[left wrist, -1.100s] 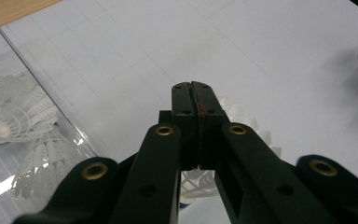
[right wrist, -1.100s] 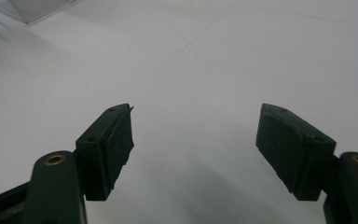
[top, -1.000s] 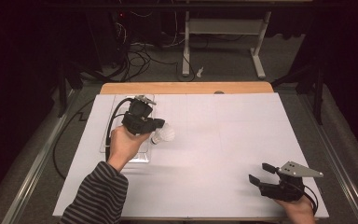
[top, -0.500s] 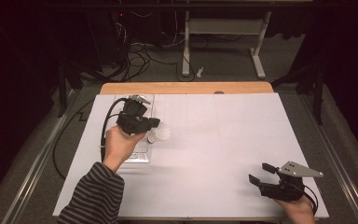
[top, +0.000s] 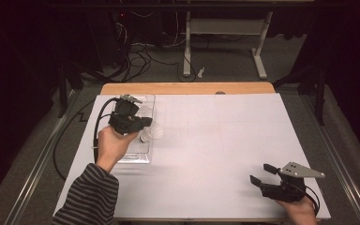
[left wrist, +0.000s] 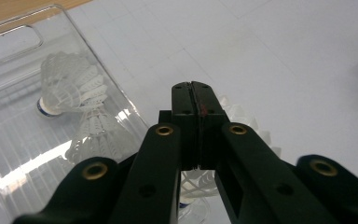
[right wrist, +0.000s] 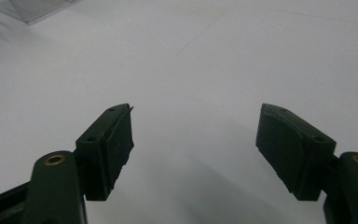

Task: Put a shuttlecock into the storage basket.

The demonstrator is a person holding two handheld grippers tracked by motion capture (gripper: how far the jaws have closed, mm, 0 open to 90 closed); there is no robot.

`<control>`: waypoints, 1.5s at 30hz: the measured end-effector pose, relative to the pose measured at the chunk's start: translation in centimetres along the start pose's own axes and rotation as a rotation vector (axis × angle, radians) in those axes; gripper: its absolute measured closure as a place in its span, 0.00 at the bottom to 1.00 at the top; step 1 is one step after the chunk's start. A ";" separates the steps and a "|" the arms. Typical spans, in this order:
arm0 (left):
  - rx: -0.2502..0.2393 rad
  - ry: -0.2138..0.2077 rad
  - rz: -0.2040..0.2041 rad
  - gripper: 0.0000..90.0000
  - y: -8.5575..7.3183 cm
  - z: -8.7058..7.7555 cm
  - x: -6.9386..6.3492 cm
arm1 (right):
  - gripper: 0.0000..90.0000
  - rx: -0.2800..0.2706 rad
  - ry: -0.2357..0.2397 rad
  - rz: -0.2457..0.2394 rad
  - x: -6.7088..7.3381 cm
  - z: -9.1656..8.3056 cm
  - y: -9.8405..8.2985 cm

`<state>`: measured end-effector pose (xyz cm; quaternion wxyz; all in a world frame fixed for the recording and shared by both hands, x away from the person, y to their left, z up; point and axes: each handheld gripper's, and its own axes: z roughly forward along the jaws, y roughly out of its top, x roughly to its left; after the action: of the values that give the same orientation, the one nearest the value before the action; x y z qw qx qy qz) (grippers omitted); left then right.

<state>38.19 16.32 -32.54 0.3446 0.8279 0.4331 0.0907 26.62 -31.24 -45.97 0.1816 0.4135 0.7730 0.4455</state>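
White feathery shuttlecock (left wrist: pixel 235 122) is hanging just under your left gripper (left wrist: pixel 197 100), whose black jaws are pinching its skirt beside the clear ribbed tray (left wrist: pixel 23 154); your right gripper (right wrist: pixel 193 140) is gaping wide.

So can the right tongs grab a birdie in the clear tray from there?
Probably not from there. The right tongs sit open at the table's near right corner, and the shuttlecocks lie in the clear tray far across on the left.

The left tool (top: pixel 143 123) has its jaws pressed together, while the right tool (top: pixel 263 173) gapes wide.
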 end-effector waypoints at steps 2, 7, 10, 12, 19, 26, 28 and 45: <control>-0.004 0.005 -0.006 0.99 -0.1 -0.1 0.2 | 0.31 0.001 0.000 0.001 0.0 0.0 0.0; -0.005 0.027 -0.014 0.99 -0.3 -0.2 0.7 | 0.31 0.000 -0.001 0.000 0.0 0.0 0.0; -0.003 0.035 -0.025 0.99 -0.4 -0.2 1.1 | 0.31 -0.002 -0.001 0.002 0.0 0.0 0.0; -0.001 0.043 -0.032 0.99 -0.5 -0.1 1.4 | 0.31 -0.002 -0.001 0.002 0.0 0.0 0.0; 0.000 0.068 -0.052 0.99 -0.8 0.0 2.2 | 0.31 -0.001 -0.001 0.002 0.0 0.0 0.0; -0.002 0.083 -0.079 0.99 -0.9 0.0 3.0 | 0.31 -0.001 -0.002 0.002 0.0 0.0 0.0; -0.002 0.087 -0.088 0.99 -0.9 0.0 3.3 | 0.31 -0.001 -0.002 0.002 0.0 0.0 0.0; 0.000 0.126 -0.149 0.99 -0.9 0.4 5.2 | 0.31 0.001 -0.001 0.000 0.0 0.0 0.0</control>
<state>40.94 20.59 -34.19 0.3224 0.7860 0.5145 0.1166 26.63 -31.24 -45.97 0.1819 0.4139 0.7731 0.4449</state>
